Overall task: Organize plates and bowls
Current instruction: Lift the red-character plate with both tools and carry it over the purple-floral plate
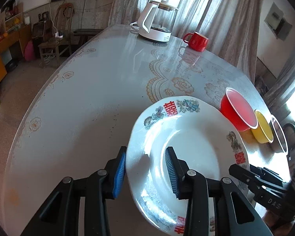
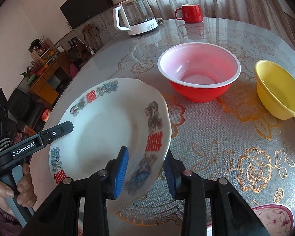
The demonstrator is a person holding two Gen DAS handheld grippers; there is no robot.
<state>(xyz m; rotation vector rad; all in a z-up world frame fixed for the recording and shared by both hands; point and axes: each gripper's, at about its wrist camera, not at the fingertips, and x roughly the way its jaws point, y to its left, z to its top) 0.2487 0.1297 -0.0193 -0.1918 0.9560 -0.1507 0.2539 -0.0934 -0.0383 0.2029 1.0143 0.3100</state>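
A white plate [image 1: 188,137] with red characters and dragon prints is held tilted above the table, also in the right wrist view [image 2: 108,125]. My left gripper [image 1: 145,173] is shut on its left rim. My right gripper [image 2: 145,175] is shut on its right rim; its body shows in the left wrist view [image 1: 265,184]. A red bowl [image 2: 198,72] and a yellow bowl [image 2: 279,90] stand upright beyond the plate. A floral pink-rimmed dish [image 2: 273,218] lies at the lower right edge.
A glass kettle with white base [image 2: 135,15] and a red mug [image 2: 189,12] stand at the far side of the round table [image 2: 226,137]. A clear glass rim [image 1: 279,133] shows beside the yellow bowl [image 1: 263,129]. Curtains hang behind.
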